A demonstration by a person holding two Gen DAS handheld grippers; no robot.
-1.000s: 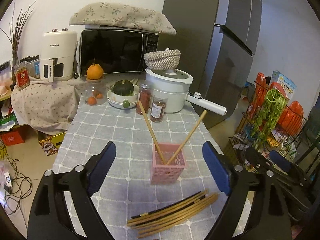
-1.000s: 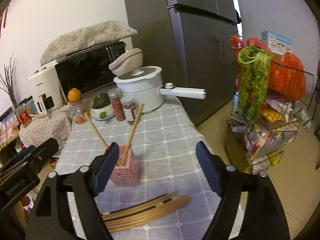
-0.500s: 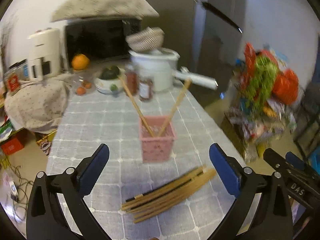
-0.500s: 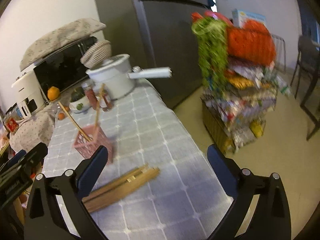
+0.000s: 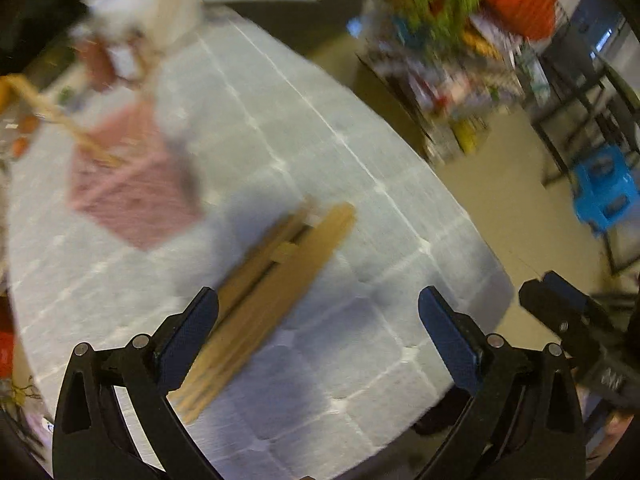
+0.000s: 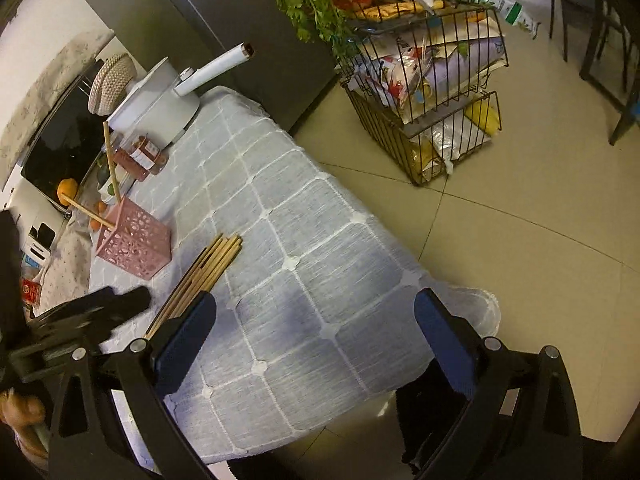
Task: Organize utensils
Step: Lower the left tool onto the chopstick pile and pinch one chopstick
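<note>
So you had both grippers spread wide with nothing between the fingers: left gripper [image 5: 318, 312] low in its blurry frame, right gripper [image 6: 314, 314] likewise. Your chopstick bundle [image 6: 200, 272] lay flat on the checked tablecloth [image 6: 304, 216], left of centre, just beside the pink holder [image 6: 134, 244], which already had two chopsticks [image 6: 112, 168] leaning in it.

Bare grey checked tabletop [image 6: 320, 280] is seen toward the near right corner. The left side is blocked by a pink perforated plastic basket [image 6: 136, 246] and loose wooden chopsticks [image 6: 200, 272] just beside it.
</note>
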